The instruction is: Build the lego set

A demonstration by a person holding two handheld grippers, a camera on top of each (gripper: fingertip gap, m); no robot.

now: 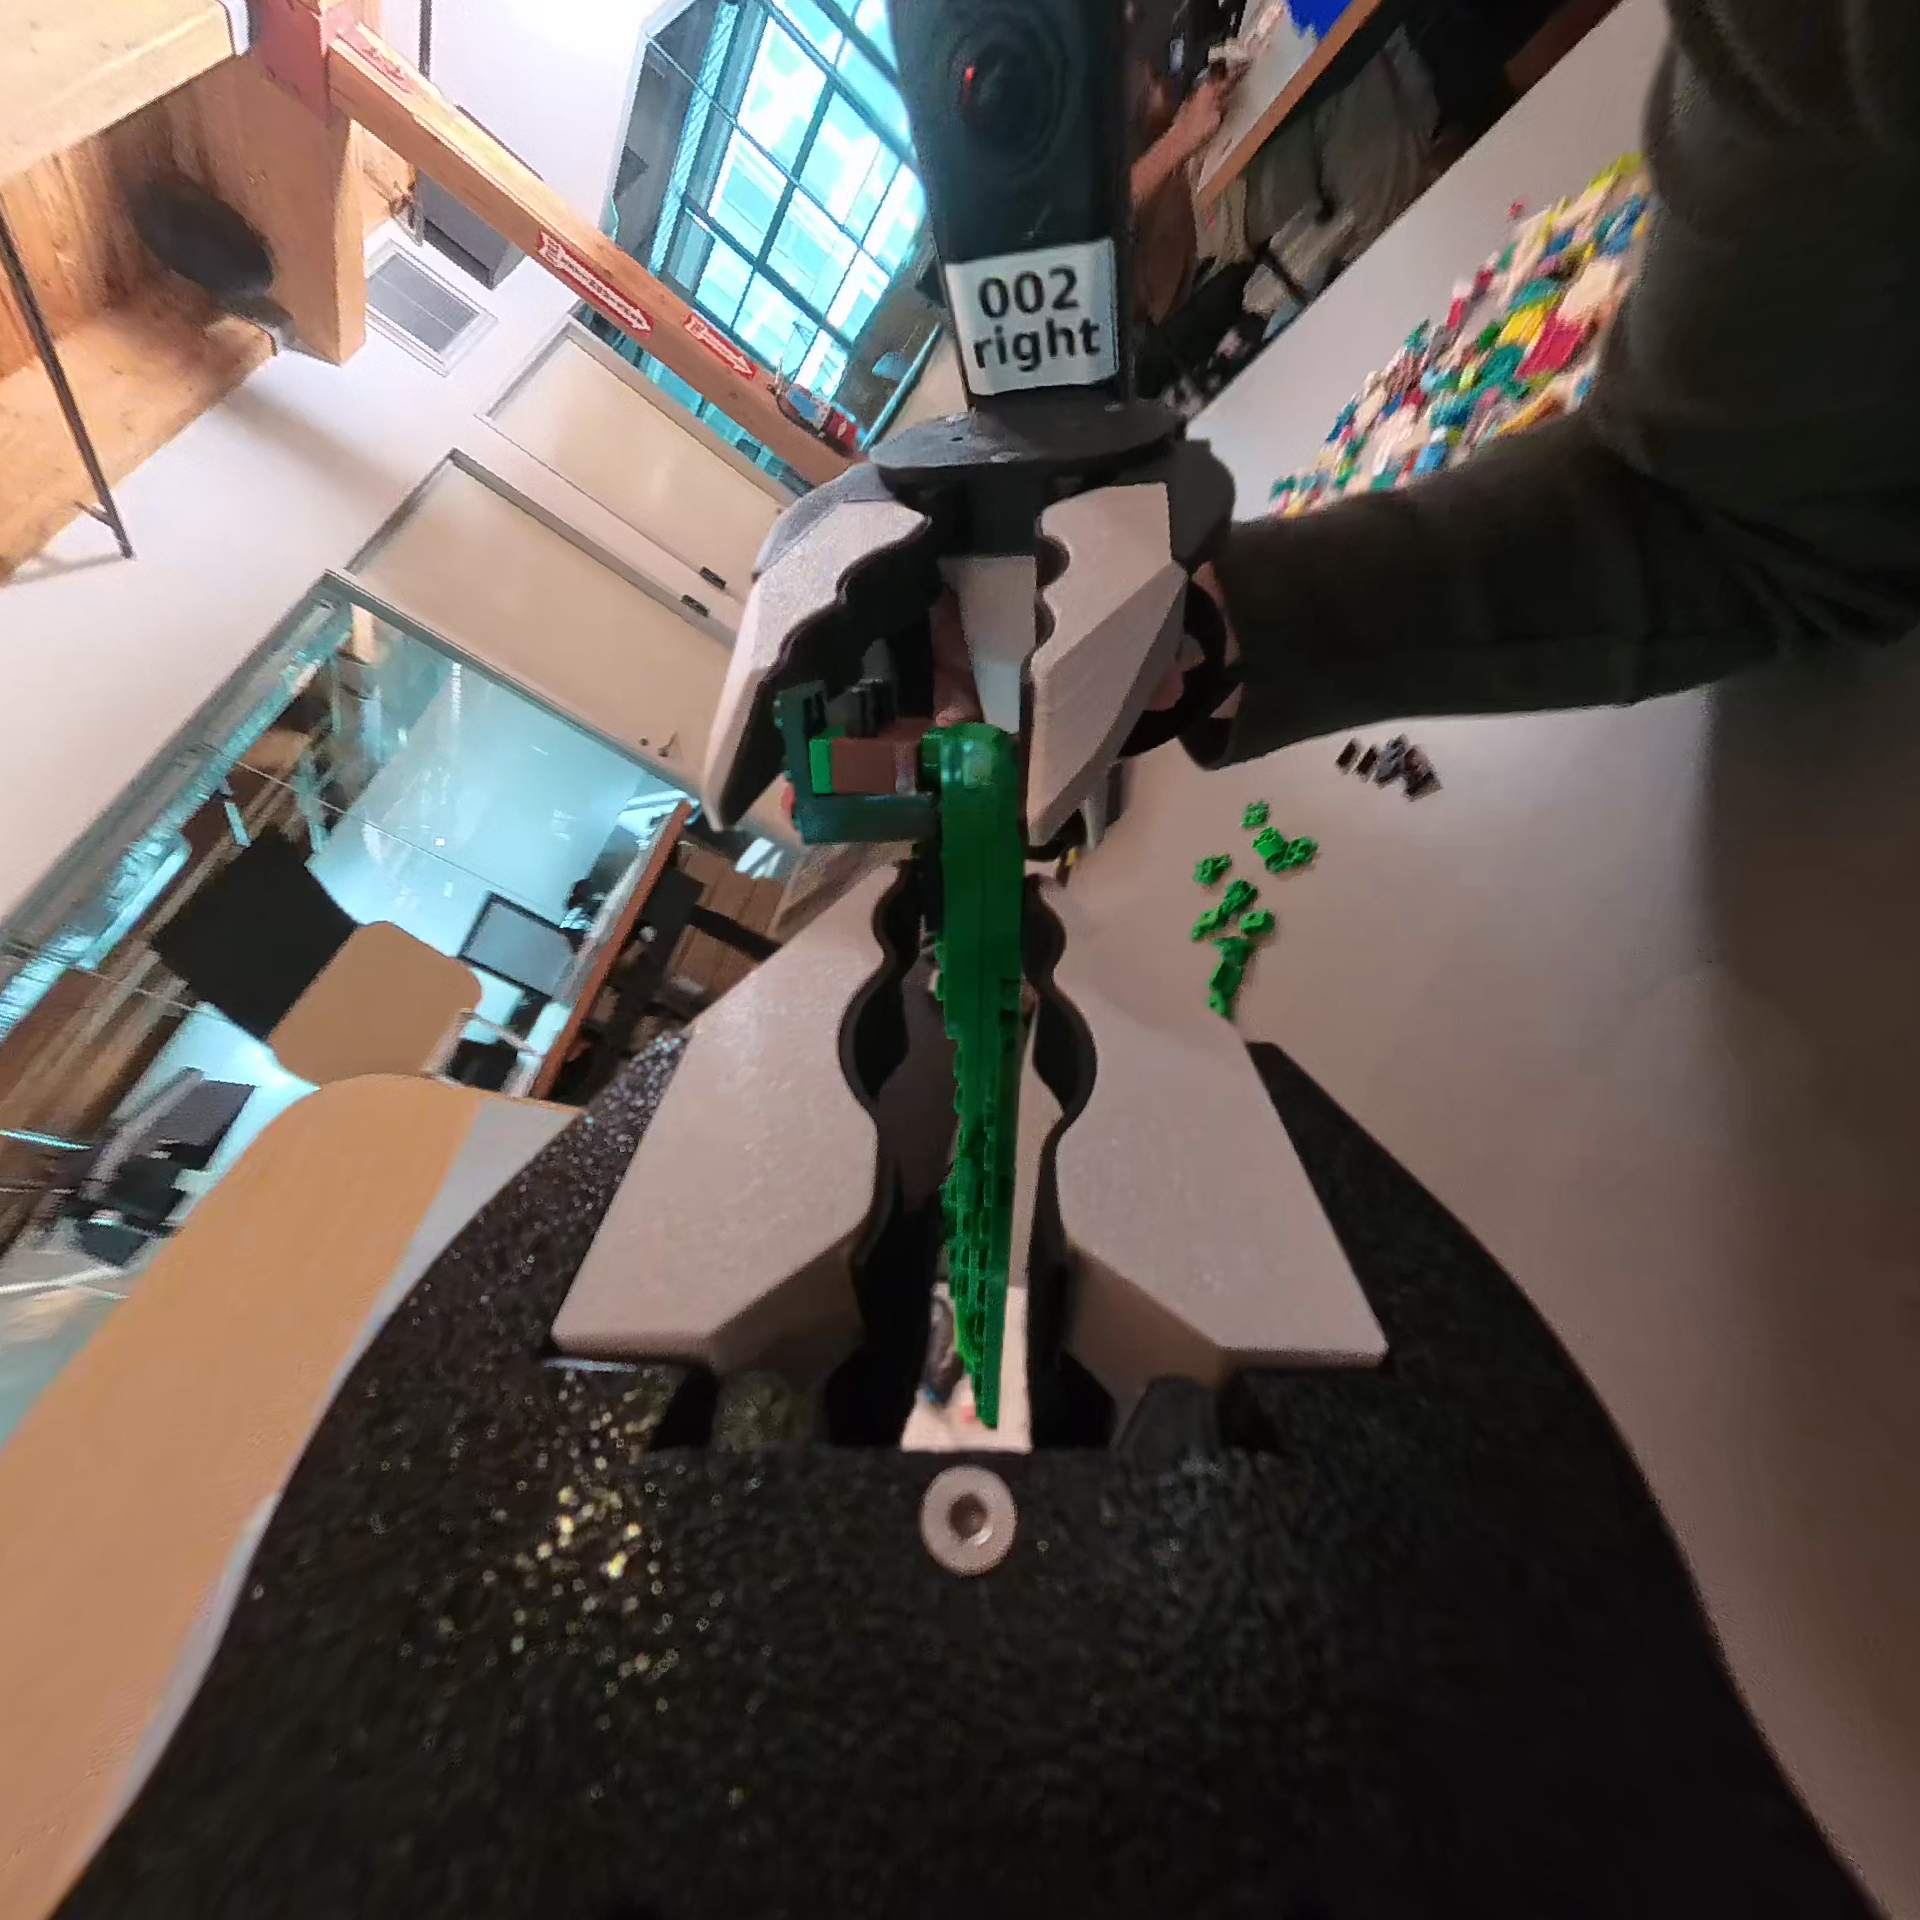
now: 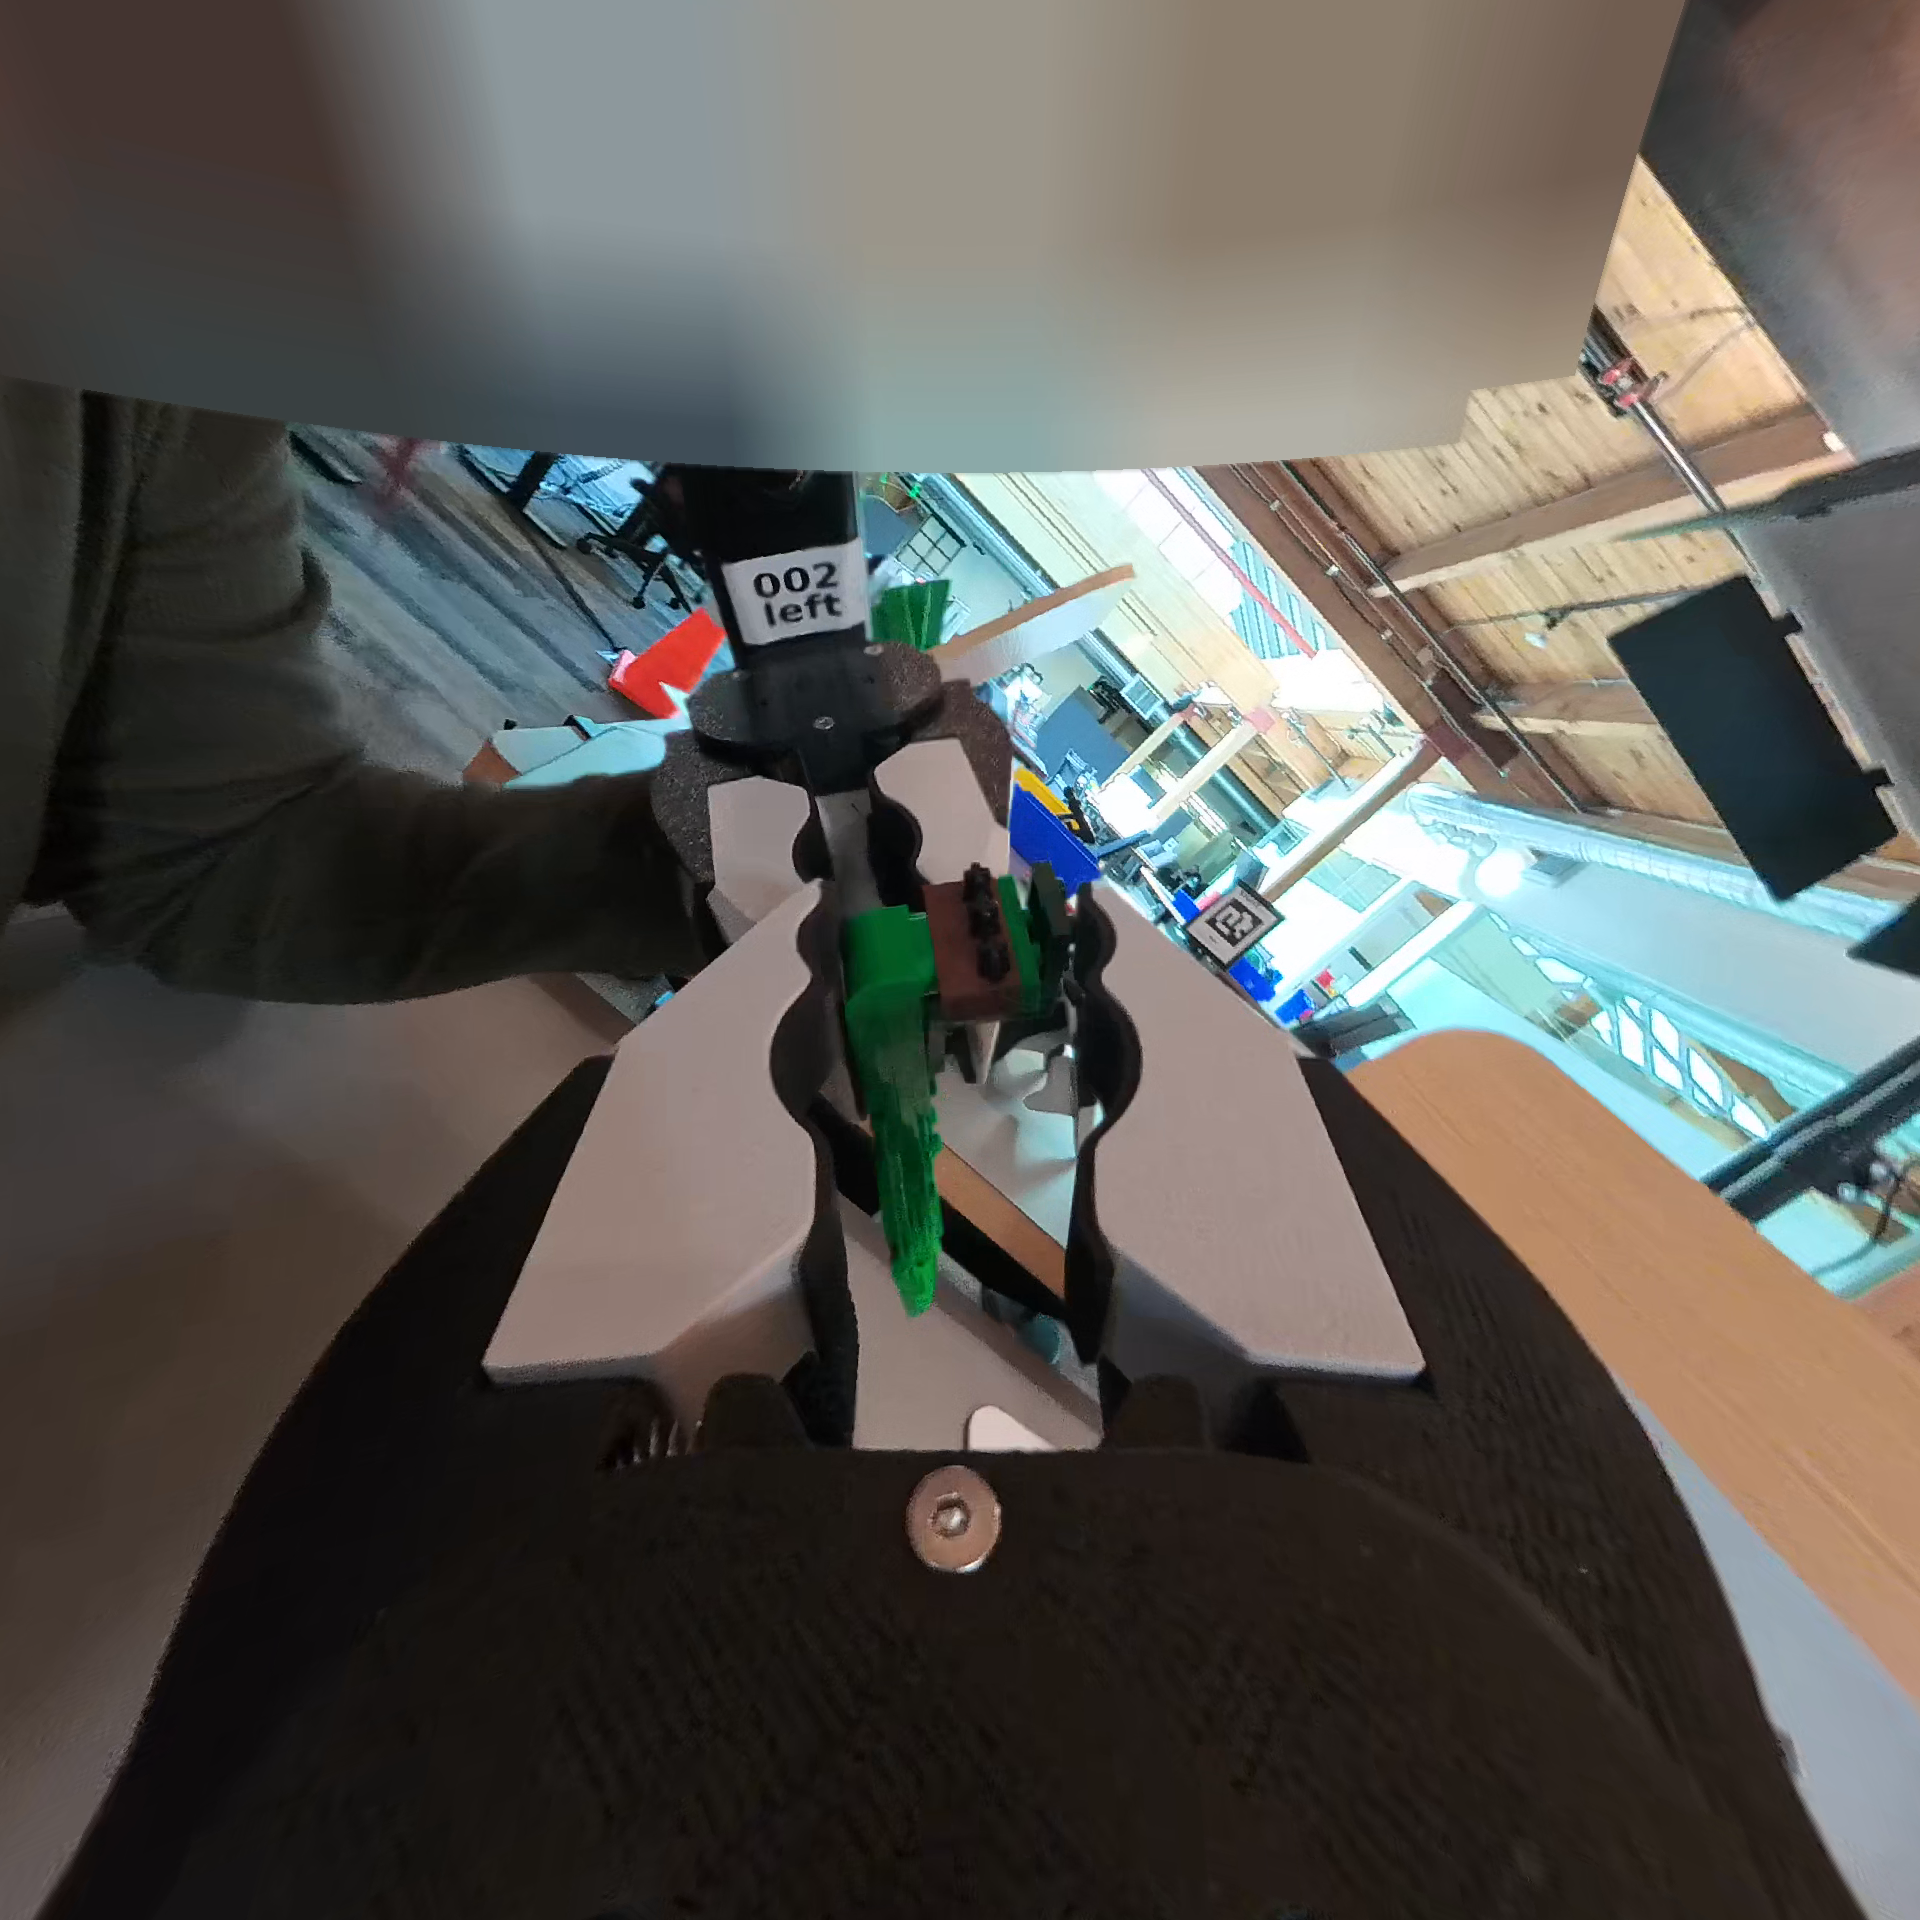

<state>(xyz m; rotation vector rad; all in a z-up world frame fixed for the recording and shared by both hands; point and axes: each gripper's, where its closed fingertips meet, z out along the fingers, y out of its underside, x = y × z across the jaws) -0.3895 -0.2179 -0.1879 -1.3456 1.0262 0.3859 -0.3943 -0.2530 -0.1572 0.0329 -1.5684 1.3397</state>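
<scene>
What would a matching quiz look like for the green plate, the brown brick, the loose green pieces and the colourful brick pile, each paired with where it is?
Things:
1. green plate
2. brown brick
3. loose green pieces
4. colourful brick pile

Places:
A. scattered on the table, nearer the grippers
B. far along the table
C. clamped edge-on in the left hand-held gripper
D. between the right hand-held gripper's fingers

Pairs: 1-C, 2-D, 3-A, 4-B
</scene>
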